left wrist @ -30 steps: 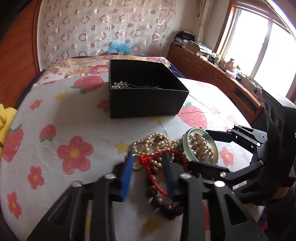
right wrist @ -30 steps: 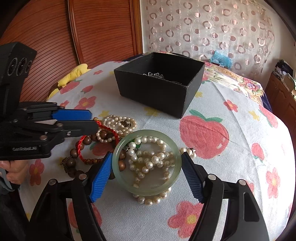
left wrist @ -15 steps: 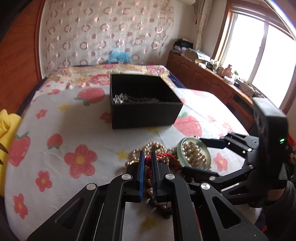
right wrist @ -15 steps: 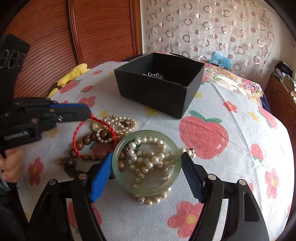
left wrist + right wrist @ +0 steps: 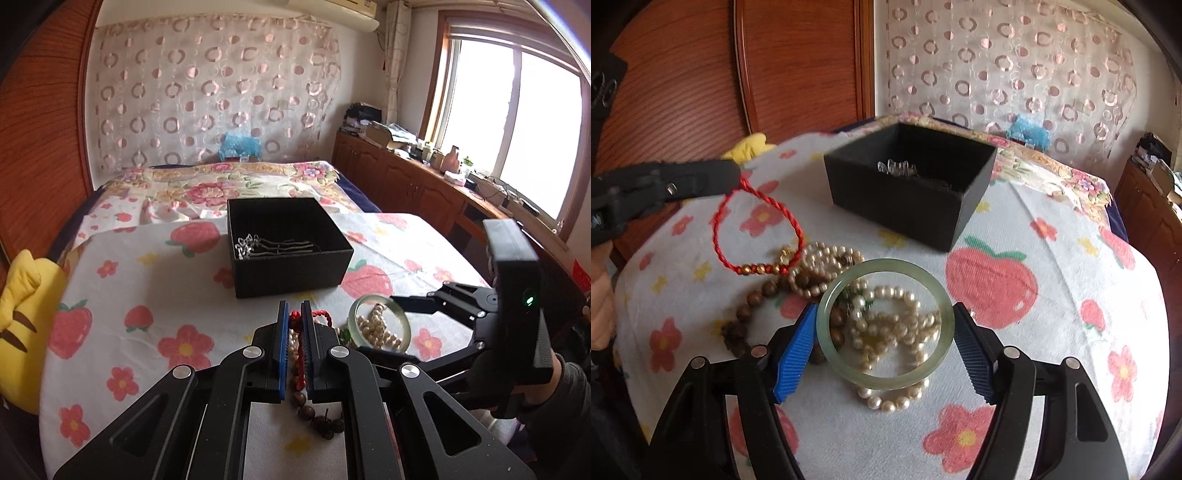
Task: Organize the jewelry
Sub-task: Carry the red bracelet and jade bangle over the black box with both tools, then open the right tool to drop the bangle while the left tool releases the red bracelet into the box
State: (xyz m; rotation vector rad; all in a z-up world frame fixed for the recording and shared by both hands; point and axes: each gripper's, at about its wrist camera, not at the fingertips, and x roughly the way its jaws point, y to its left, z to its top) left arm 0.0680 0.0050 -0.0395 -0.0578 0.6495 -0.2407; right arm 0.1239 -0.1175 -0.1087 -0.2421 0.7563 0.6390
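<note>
Jewelry lies heaped near the front of the flowered cloth [image 5: 1052,295]. The left gripper [image 5: 294,314] is clamped on a red cord bracelet [image 5: 757,229], whose loop hangs from its tips with the beaded bottom by the pile. The right gripper [image 5: 884,332] stands apart, 1 pad on either side of the green jade bangle [image 5: 886,376], which rests on pearl strands [image 5: 897,325] beside brown wooden beads [image 5: 750,310]. Farther back sits a black box [image 5: 905,206] with silver pieces [image 5: 247,245] inside.
</note>
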